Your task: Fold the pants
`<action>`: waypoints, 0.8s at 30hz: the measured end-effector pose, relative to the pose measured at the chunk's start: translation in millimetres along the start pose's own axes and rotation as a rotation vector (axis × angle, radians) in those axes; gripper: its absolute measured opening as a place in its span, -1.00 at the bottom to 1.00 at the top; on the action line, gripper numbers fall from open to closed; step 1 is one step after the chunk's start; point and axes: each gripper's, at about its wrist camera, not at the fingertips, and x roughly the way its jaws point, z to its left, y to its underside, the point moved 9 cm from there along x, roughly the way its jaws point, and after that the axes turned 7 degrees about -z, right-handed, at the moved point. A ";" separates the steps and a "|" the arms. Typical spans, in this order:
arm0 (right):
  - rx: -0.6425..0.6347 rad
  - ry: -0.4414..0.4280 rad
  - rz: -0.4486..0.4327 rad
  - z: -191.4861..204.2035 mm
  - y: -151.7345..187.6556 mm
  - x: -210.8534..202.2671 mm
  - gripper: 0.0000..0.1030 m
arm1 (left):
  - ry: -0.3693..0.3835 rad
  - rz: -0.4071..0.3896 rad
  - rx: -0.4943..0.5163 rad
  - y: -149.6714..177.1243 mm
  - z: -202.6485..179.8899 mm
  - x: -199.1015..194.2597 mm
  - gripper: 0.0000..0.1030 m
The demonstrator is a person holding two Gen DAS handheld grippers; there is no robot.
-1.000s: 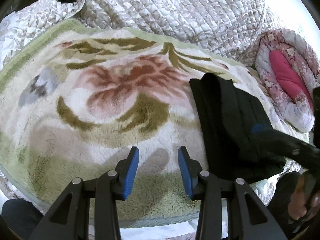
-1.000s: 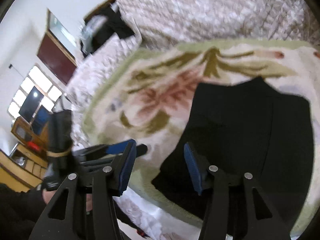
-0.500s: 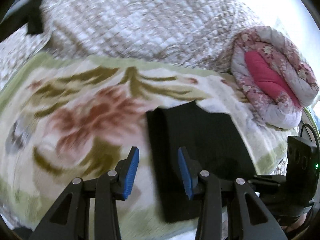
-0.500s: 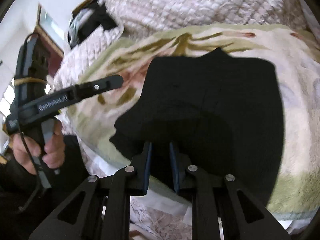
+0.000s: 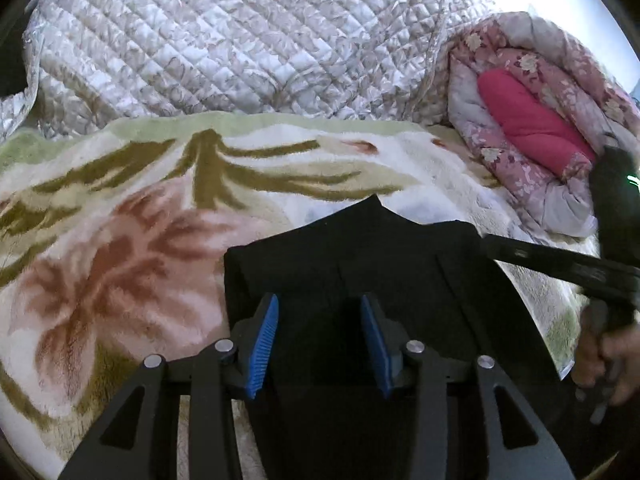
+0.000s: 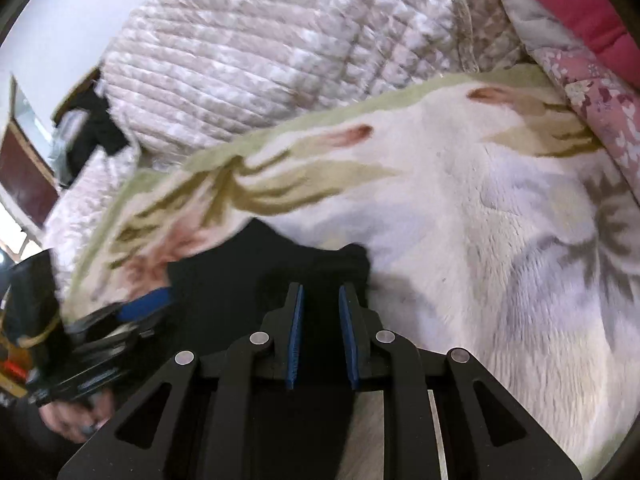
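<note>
- Floral fleece blanket (image 5: 120, 264) is covering the bed, carrying folded black pants (image 5: 360, 256) near its front edge.
- Left hand-held gripper (image 5: 318, 340) is hovering wide apart over them.
- Right hand-held gripper (image 6: 319, 334) is standing narrowly parted.

the pants (image 5: 360, 264) are plain black. the blanket (image 5: 120, 240) under them is cream with a pale green border, olive leaves and a rust-pink flower at 9 o'clock. a quilted grey-white bedspread (image 5: 224, 40) fills 12 o'clock; a pink floral comforter (image 5: 532, 120) sits at 2 o'clock.

floral plush blanket (image 5: 120, 240) – green-bordered, quilted pale bedspread (image 5: 220, 40) behind, rolled pink floral comforter (image 5: 532, 120) beside it
</note>
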 end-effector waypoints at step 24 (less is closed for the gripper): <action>-0.277 0.032 -0.023 77.2 91.4 -71.8 -0.51 | -0.007 0.044 0.052 47.2 -22.3 -71.0 -0.14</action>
